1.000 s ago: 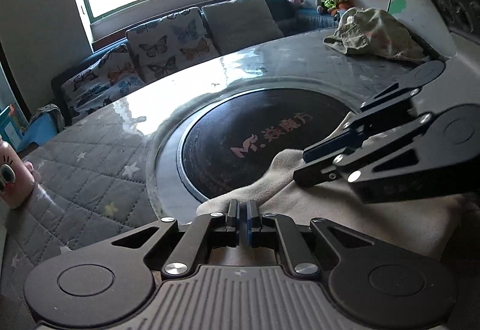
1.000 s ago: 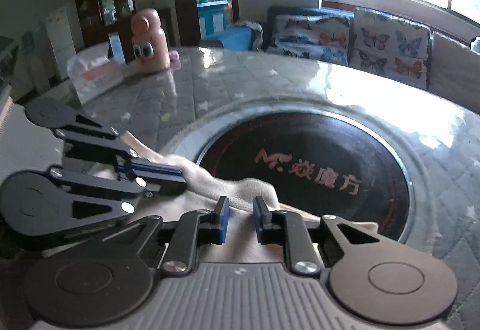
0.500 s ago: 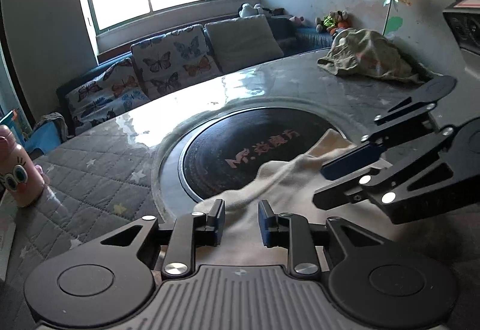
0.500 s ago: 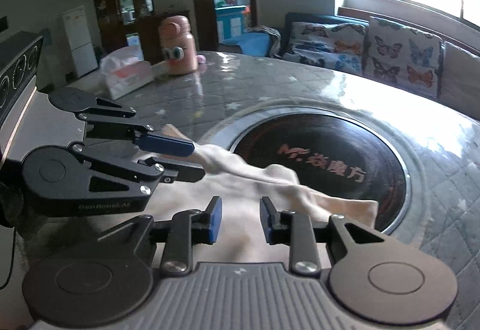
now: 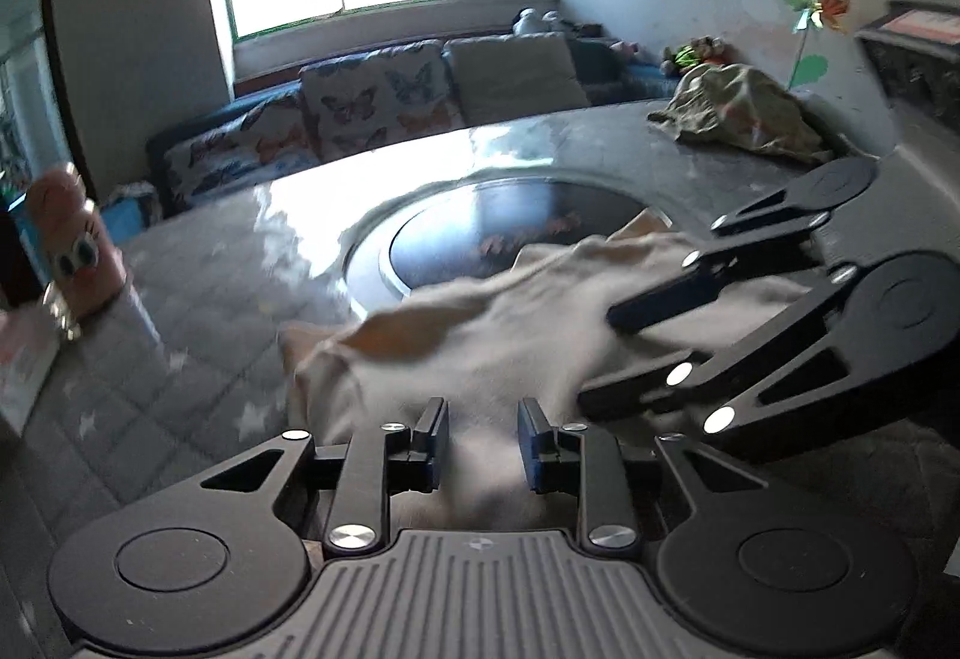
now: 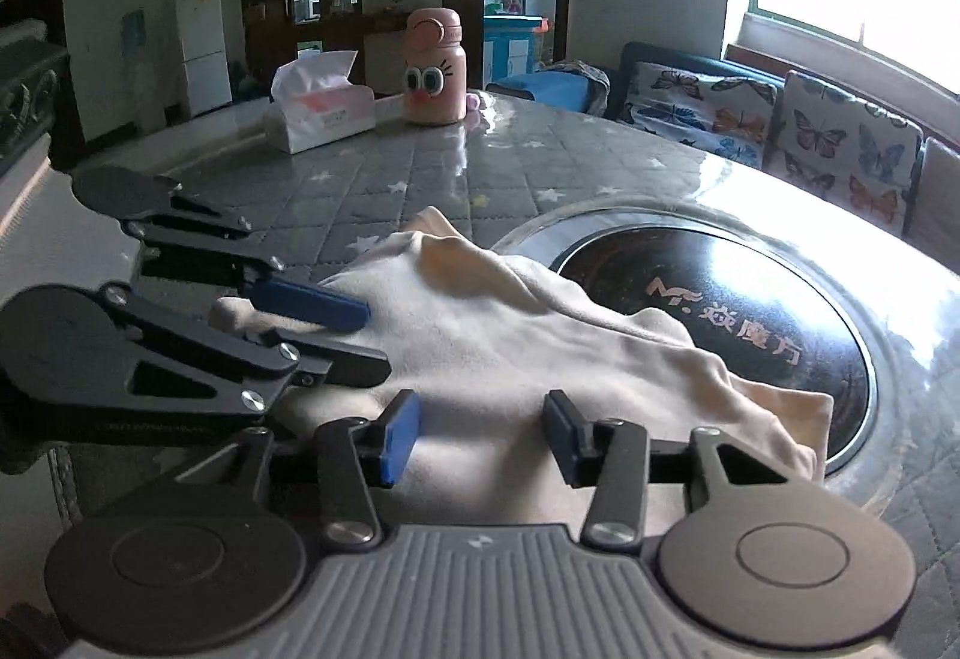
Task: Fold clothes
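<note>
While the cloth [image 6: 510, 335] lies crumpled on the counter [image 6: 420, 179], partly over the dark disc [image 6: 750, 299], left tongs [image 5: 483, 437] are held slightly parted, gripping nothing; right tongs [image 6: 480, 428] are opening, unpressed, over cloth.

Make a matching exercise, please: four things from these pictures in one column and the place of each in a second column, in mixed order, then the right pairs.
Things:
1. cream cloth
2. pink bottle
3. tissue box
4. green garment

Places:
A. bunched at the table's far edge, near the pinwheel
B. beside the tissue box, eyes painted on it
C. partly over the dark round plate
D. beside the pink bottle, a white tissue sticking up

Pairs: 1-C, 2-B, 3-D, 4-A
</note>
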`<state>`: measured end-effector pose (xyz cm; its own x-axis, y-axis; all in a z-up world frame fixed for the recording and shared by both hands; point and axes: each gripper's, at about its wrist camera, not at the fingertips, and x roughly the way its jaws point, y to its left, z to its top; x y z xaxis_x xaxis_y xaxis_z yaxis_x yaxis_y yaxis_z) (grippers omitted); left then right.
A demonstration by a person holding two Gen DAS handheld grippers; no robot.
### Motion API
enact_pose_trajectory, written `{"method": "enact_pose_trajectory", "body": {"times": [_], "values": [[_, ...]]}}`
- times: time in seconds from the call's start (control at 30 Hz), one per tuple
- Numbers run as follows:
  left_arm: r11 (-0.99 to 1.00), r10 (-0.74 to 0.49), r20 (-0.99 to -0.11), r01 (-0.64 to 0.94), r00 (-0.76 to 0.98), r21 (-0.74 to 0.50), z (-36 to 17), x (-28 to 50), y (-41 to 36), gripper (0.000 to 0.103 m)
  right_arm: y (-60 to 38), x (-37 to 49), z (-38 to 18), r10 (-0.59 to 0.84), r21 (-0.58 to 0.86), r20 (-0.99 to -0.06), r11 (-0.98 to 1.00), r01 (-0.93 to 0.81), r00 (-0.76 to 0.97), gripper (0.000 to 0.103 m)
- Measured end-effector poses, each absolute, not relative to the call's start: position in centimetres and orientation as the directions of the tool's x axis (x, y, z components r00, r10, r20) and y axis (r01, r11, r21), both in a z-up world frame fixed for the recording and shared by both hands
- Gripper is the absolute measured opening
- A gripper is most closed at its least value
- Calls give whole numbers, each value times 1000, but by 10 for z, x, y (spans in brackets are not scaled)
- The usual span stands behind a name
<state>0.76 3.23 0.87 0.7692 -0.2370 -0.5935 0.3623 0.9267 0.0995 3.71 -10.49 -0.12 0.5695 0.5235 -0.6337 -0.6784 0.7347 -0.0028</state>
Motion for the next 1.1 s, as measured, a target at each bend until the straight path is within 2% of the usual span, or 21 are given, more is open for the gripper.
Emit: {"method": "enact_pose_trajectory", "body": {"times": [0.13, 0.63, 0.9, 1.1], "values": [[934, -238, -578, 347, 780, 83, 11, 4, 36, 36, -117, 25, 7, 532, 3, -619, 737, -676, 577, 48], [939, -231, -585, 335, 778, 73, 5, 6, 36, 41, -185, 17, 2, 478, 82, -669, 808, -583, 569, 48], [937, -251, -564, 343, 787, 62, 22, 10, 38, 45, -185, 34, 18, 495, 84, -636, 807, -584, 592, 48], [951, -214, -599, 306, 772, 55, 15, 29, 48, 44, -188, 61, 2, 457, 113, -694, 832, -544, 556, 45]]}}
